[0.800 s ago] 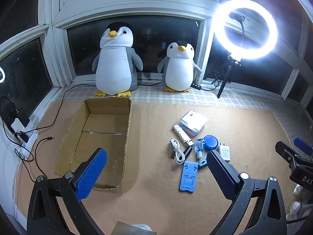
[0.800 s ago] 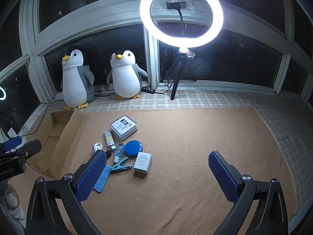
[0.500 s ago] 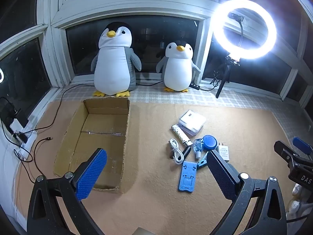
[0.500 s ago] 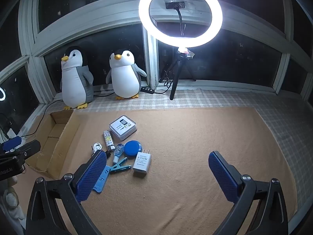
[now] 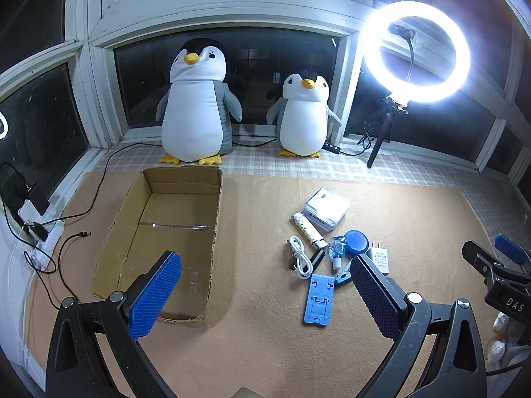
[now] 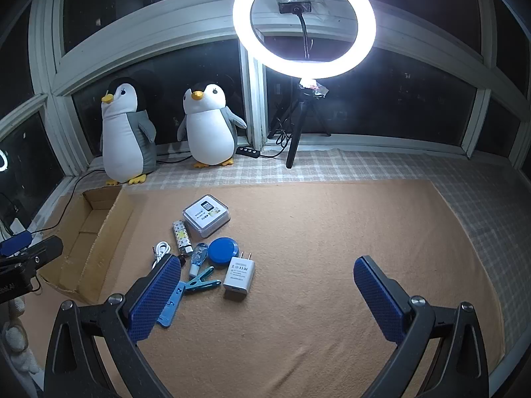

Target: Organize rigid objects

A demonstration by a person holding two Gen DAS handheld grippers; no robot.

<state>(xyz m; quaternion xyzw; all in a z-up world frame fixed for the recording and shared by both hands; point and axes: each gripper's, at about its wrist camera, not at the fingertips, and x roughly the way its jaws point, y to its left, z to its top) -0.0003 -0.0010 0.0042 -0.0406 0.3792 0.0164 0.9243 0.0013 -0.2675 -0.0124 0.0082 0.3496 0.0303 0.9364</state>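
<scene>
We hold both grippers, left and right, with jaws spread, empty; small blue and white objects cluster beside the open cardboard box.

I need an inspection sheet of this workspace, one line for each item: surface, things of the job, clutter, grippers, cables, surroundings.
Surface: tan mat, checked cloth behind it.
Job's things: open cardboard box, nothing seen inside; beside it a clear case, lighter, white cable, small bottle, blue round tin, white charger, teal clip, blue phone stand.
Clutter: nothing seen.
Grippers: left gripper and right gripper both open, holding nothing.
Cables: black wires and a power strip left of the box.
Surroundings: two plush penguins, ring light on a tripod, dark windows.
</scene>
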